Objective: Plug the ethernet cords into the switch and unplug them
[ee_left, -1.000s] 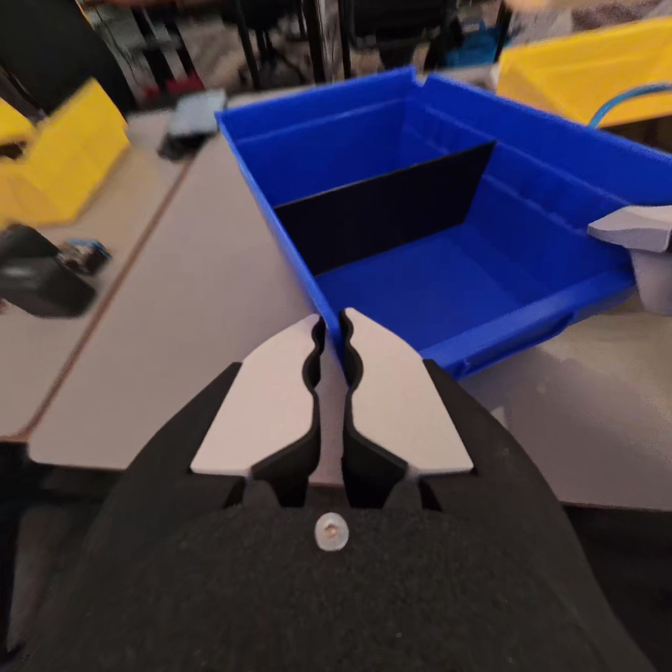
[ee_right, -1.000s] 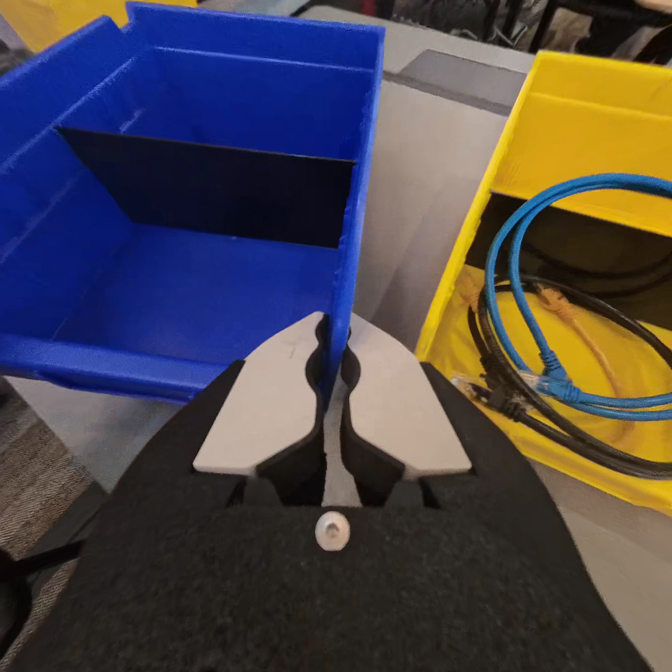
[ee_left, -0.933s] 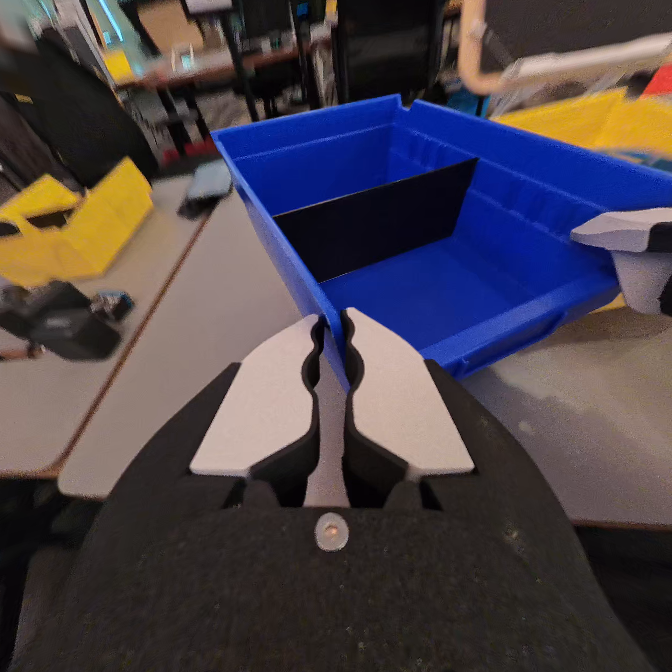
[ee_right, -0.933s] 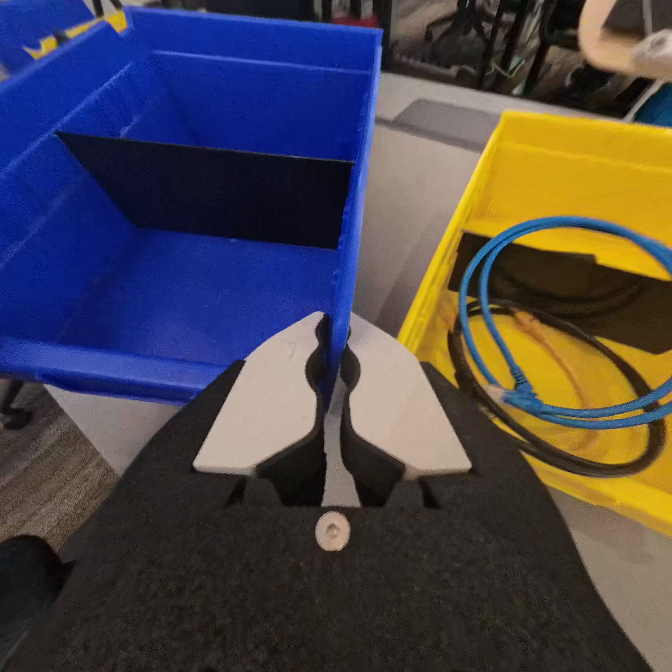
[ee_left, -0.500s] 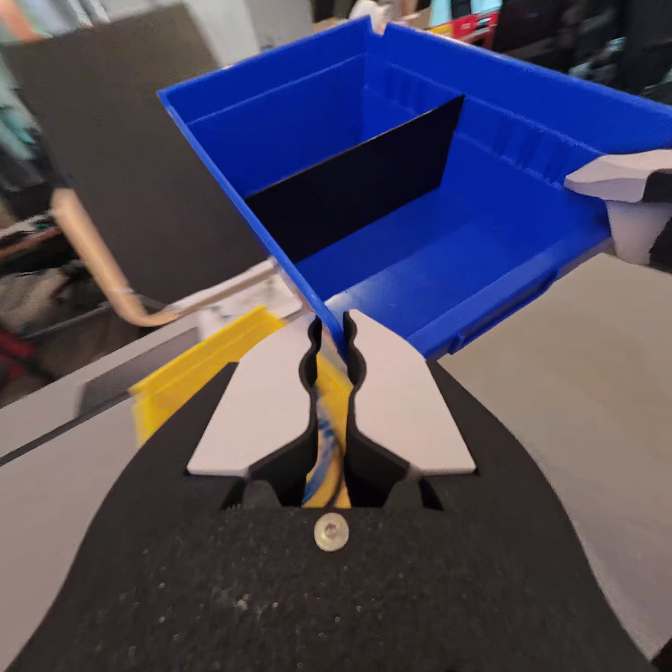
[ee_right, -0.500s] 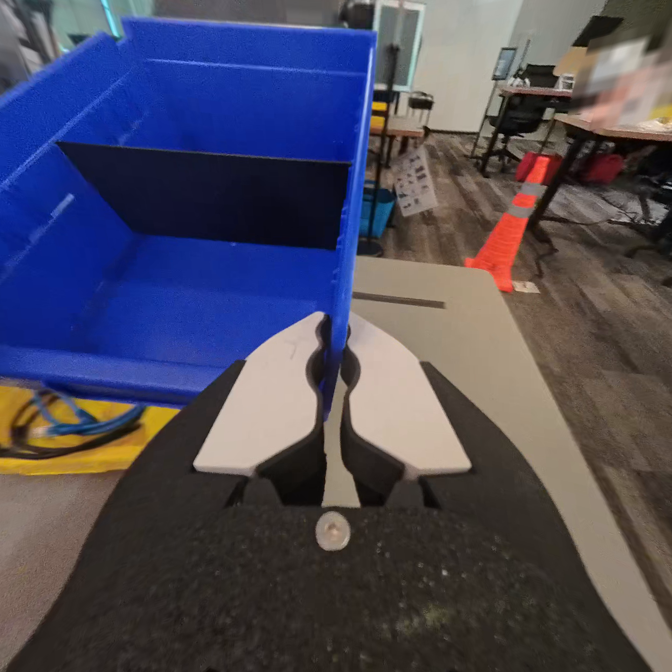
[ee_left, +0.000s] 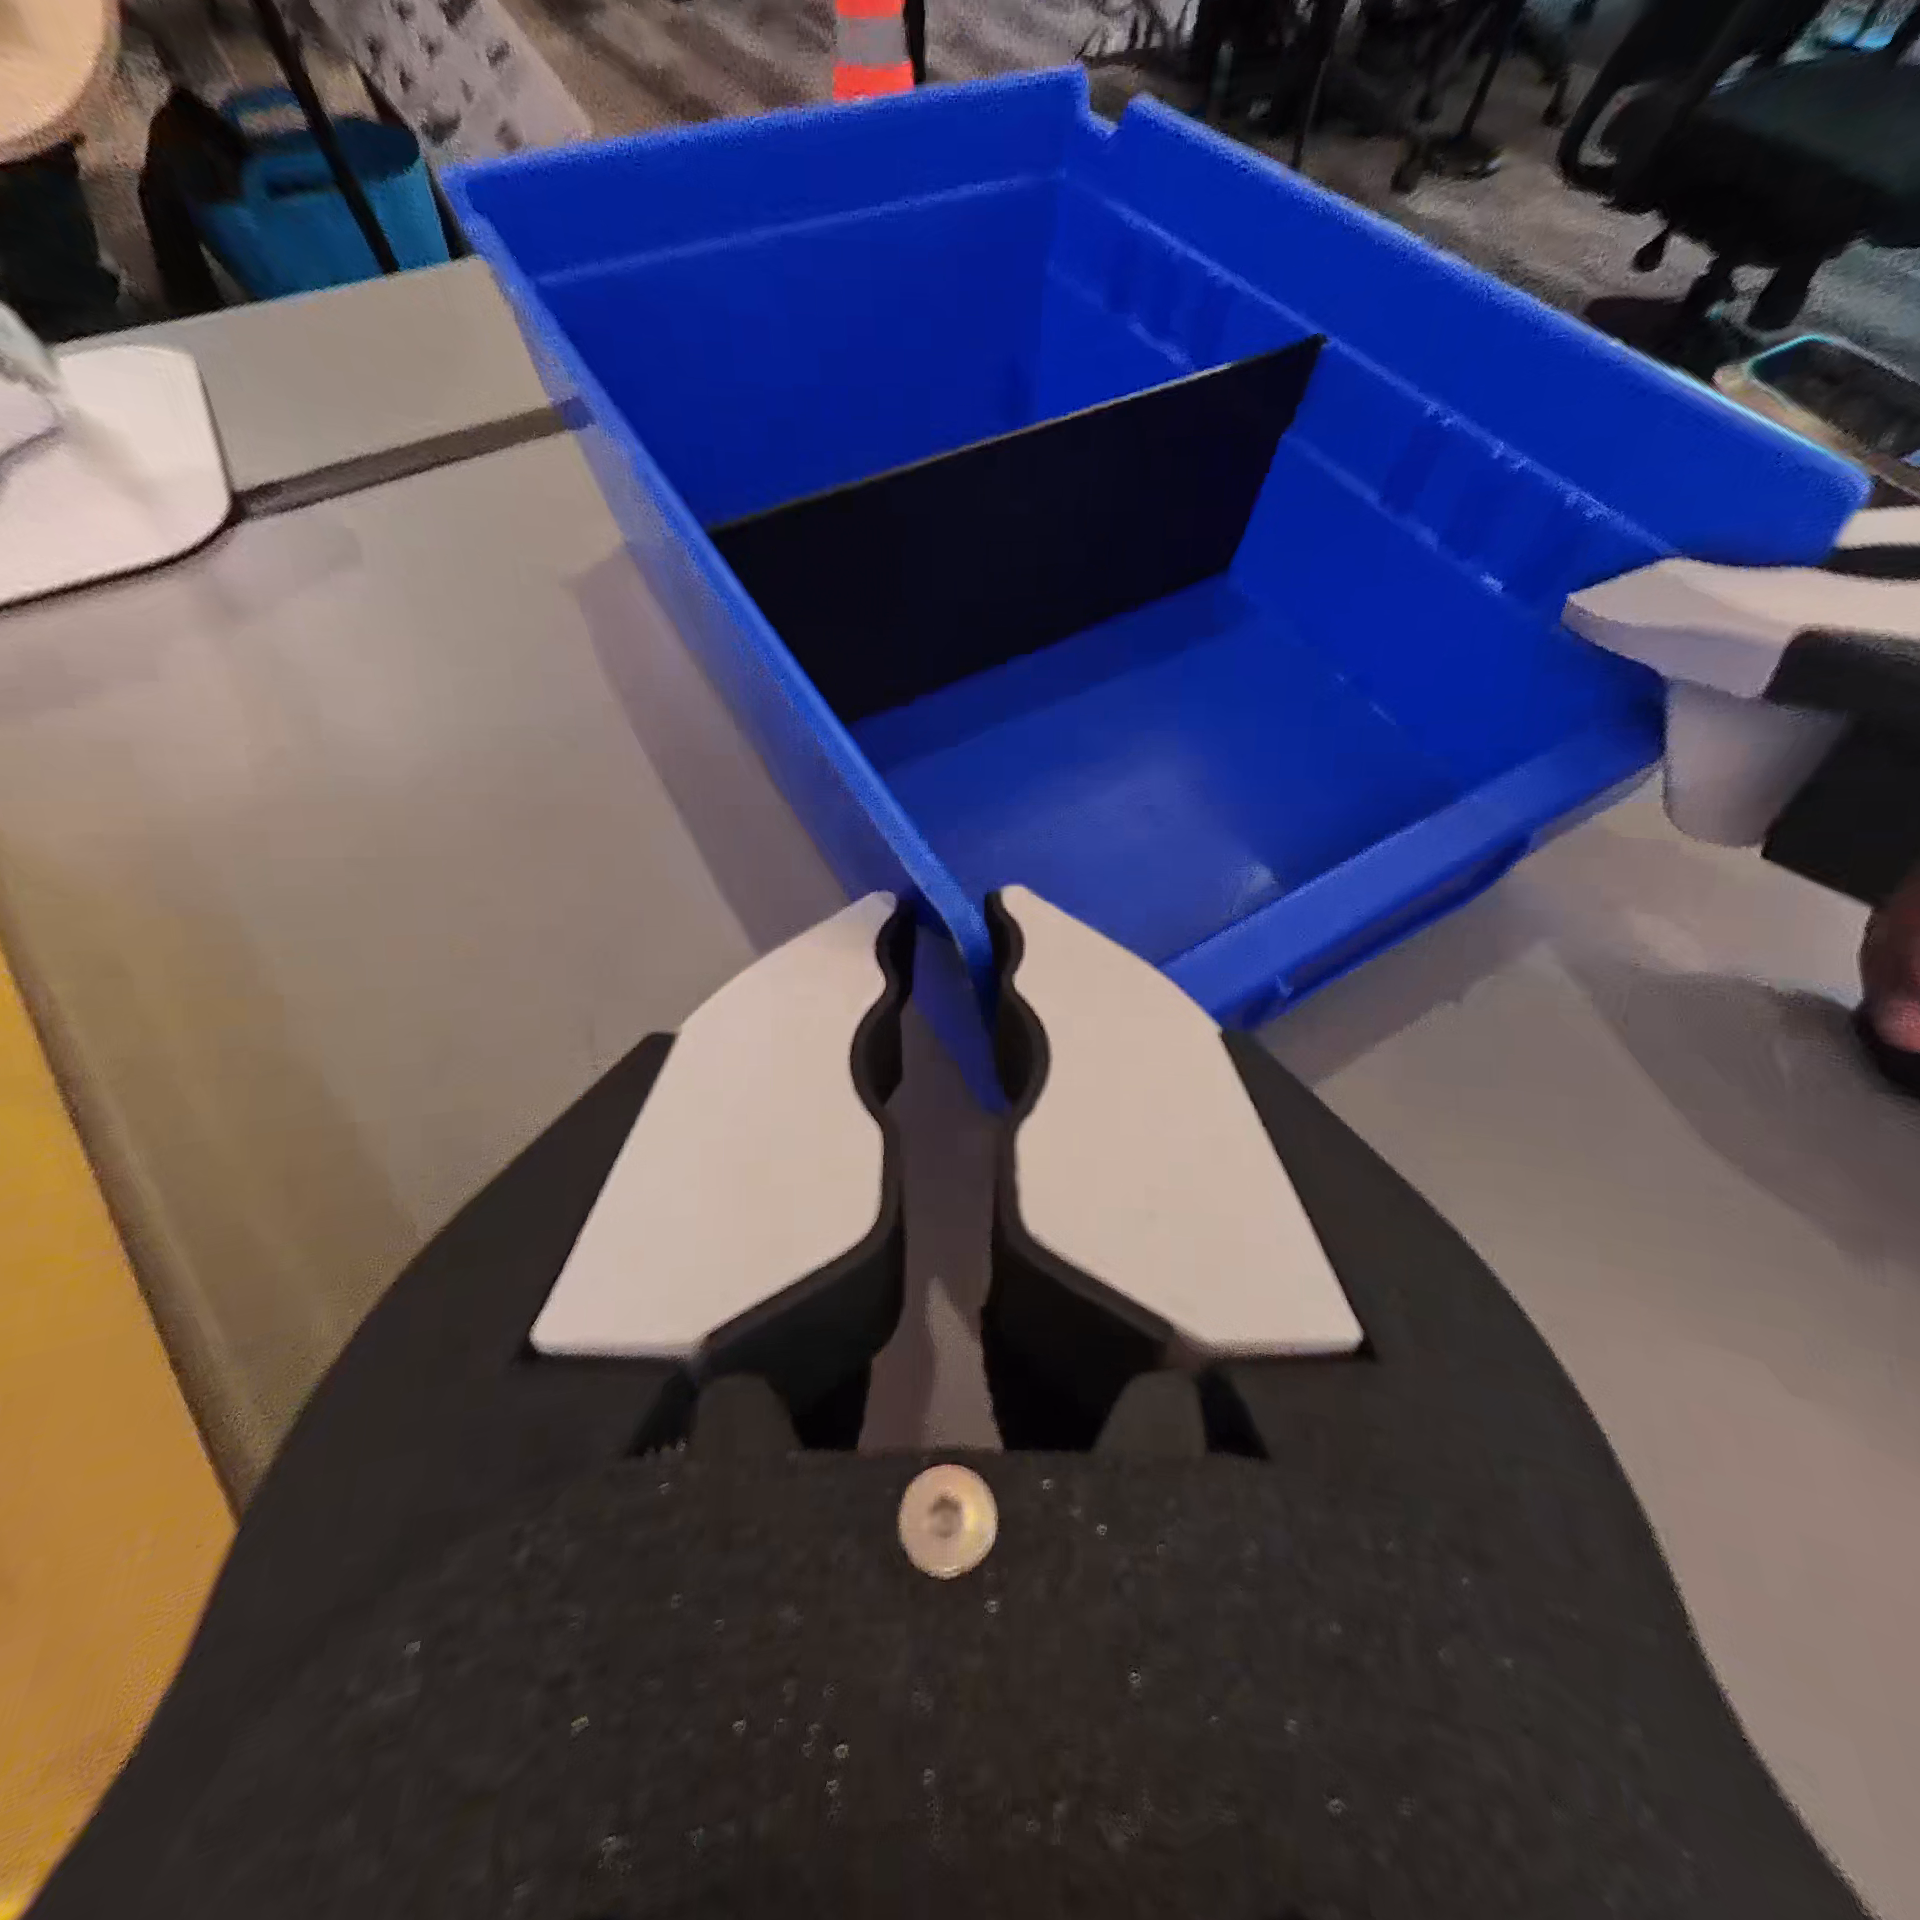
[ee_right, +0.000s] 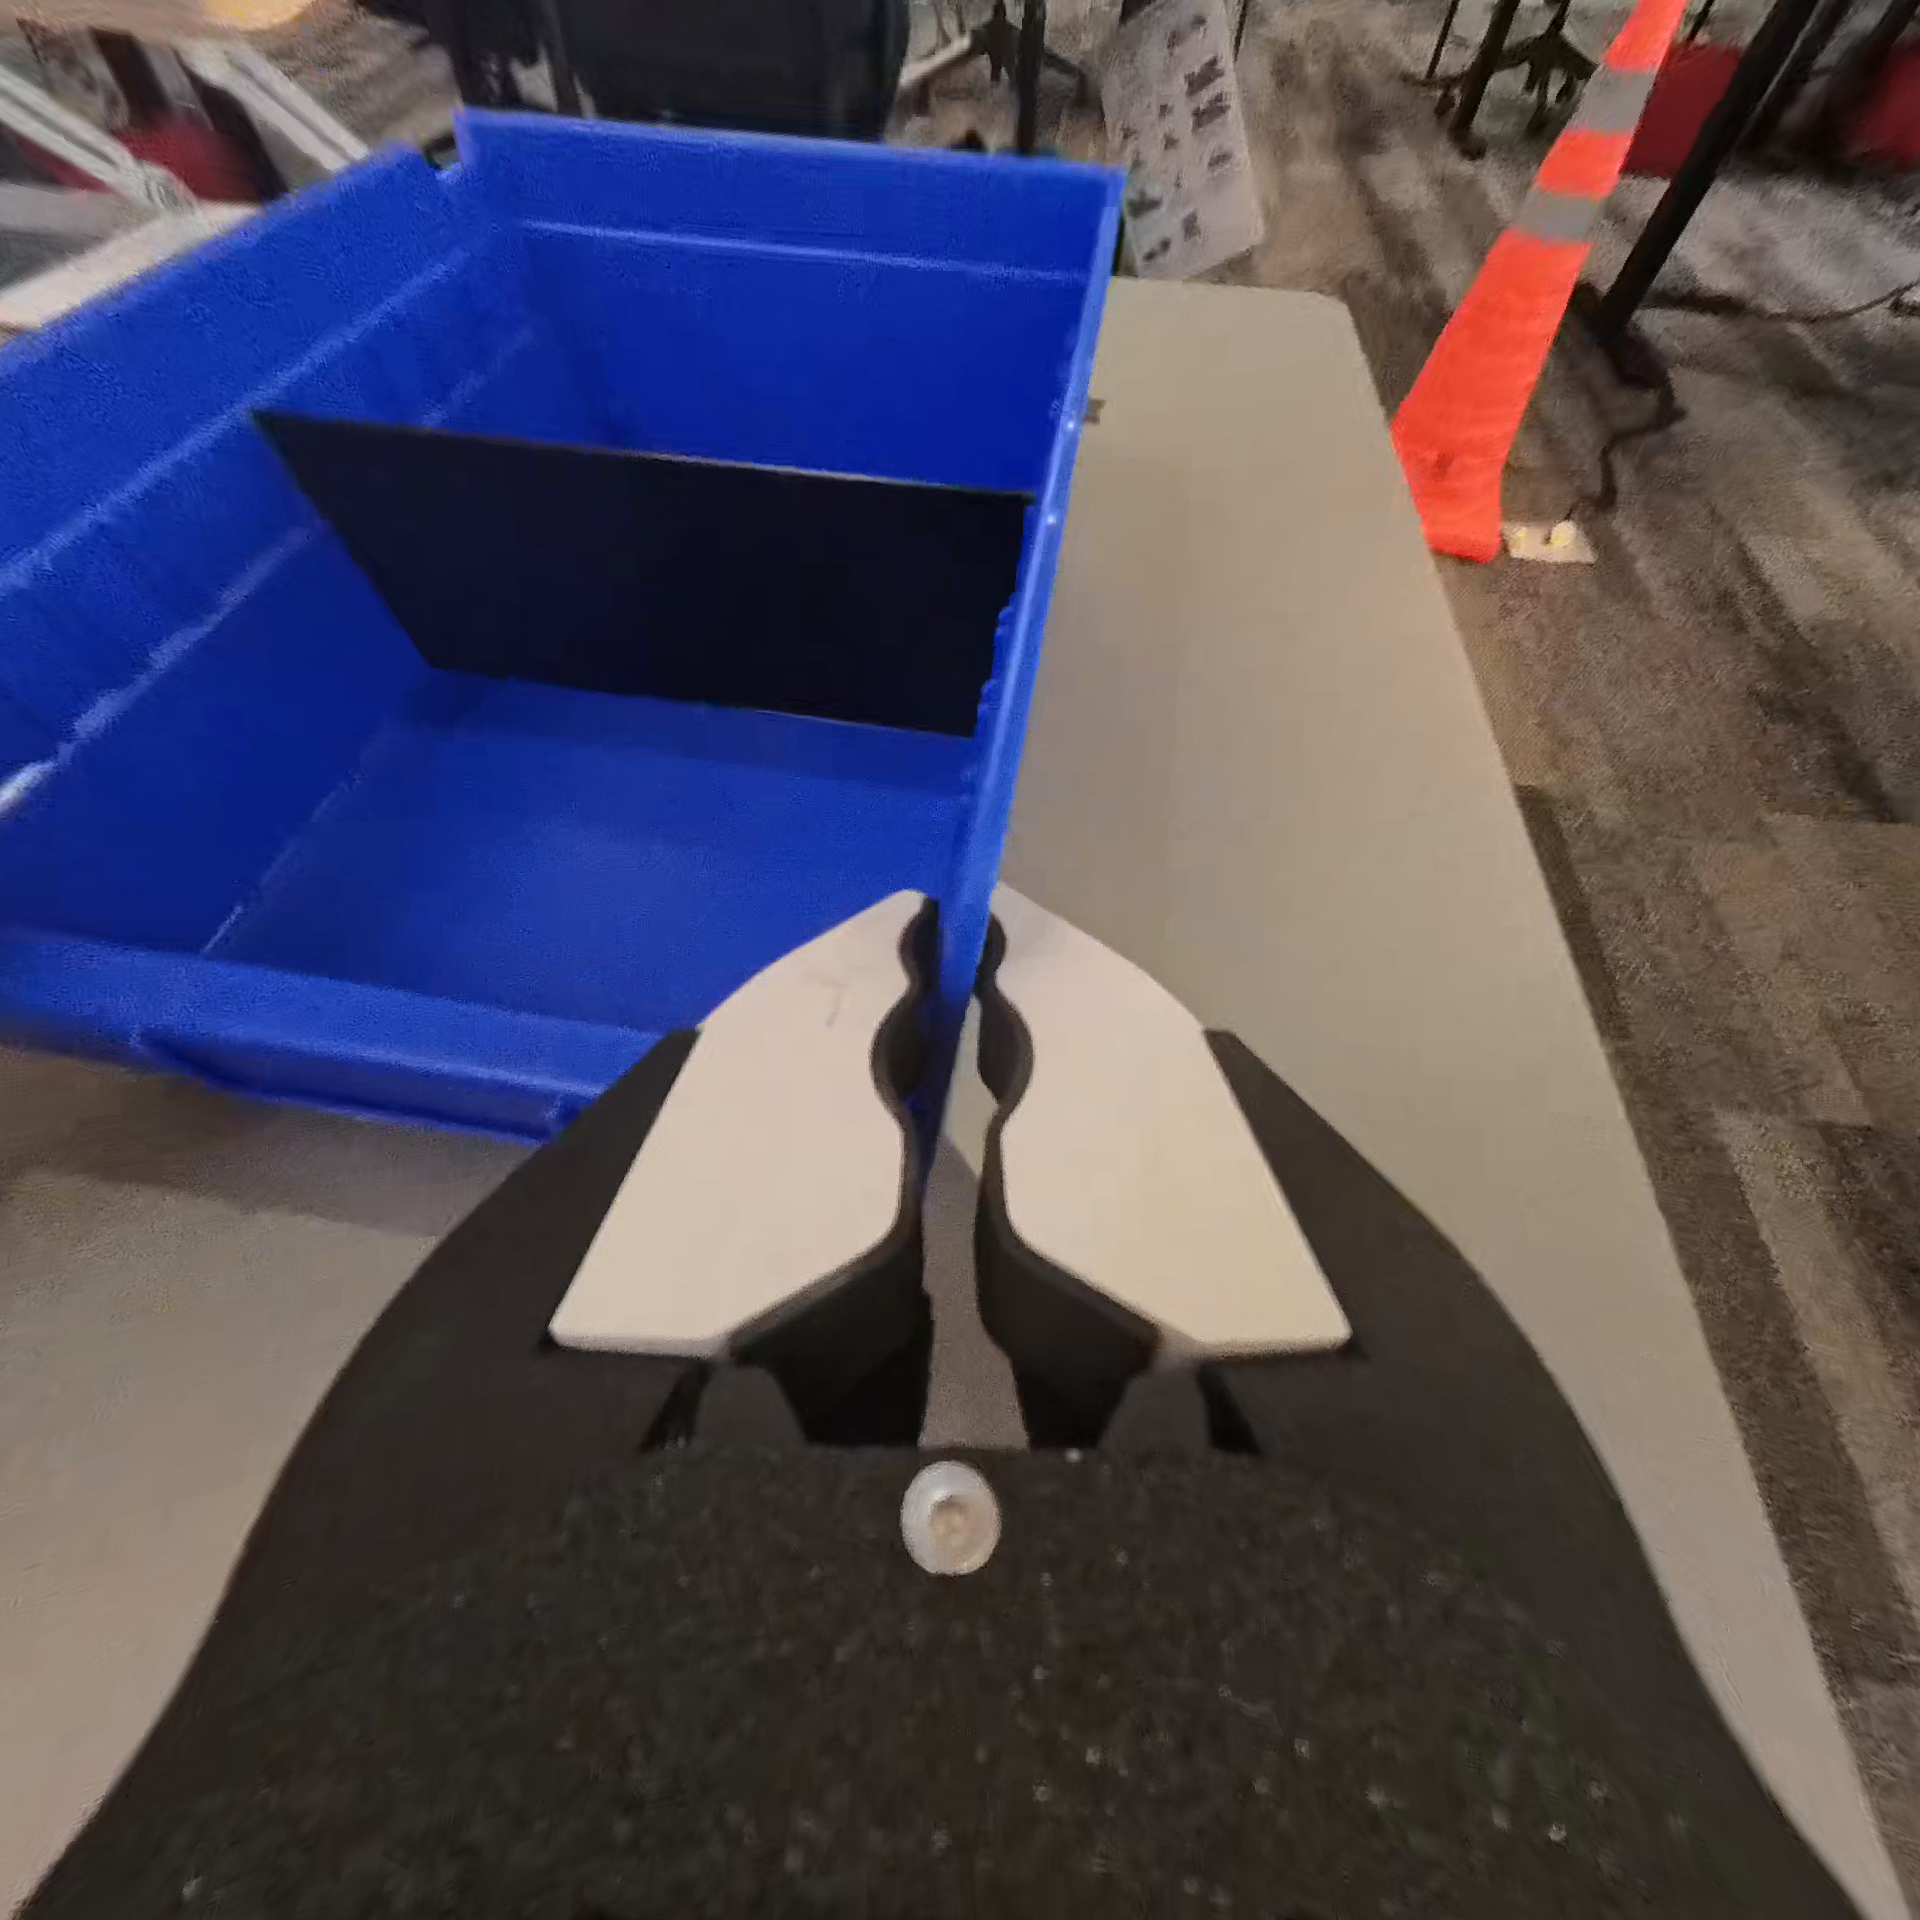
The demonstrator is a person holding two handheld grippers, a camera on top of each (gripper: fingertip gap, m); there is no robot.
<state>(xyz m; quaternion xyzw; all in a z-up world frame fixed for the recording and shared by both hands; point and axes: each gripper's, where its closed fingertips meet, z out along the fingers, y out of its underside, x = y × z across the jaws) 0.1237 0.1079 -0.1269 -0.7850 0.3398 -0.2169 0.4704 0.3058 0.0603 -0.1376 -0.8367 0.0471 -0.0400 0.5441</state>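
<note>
Both claws are clenched on one blue bin (ee_left: 790, 312). Left claw (ee_left: 943, 925) pinches the bin's left side wall at its near corner, the wall running between the two grey fingers (ee_left: 758, 1132). Right claw (ee_right: 954, 920) pinches the opposite side wall at its near corner in the same way, with the blue edge sandwiched between its fingers (ee_right: 1132, 1143).

Whether the bin rests on the grey table (ee_left: 343, 790) or hangs just above it cannot be told; its underside is hidden in both views. A black divider (ee_left: 1018, 540) crosses the bin and hides the floor of the rear compartment just behind it. The front compartment shows bare blue.

Neither view shows any cord or switch, so their place relative to the claws cannot be told.

Only the left view shows the right claw (ee_left: 1704, 686) from outside, cut off at the right edge with a bit of the person's hand (ee_left: 1886, 987) below it. That view also has a white flat object (ee_left: 114, 468) on the table at far left, cut off by the frame, and a blurred yellow strip (ee_left: 62, 1351) along the lower left edge, too smeared to identify. Only the right view shows the table's far right edge, the wood-look floor (ee_right: 1714, 831) and an orange cone (ee_right: 1507, 312).
</note>
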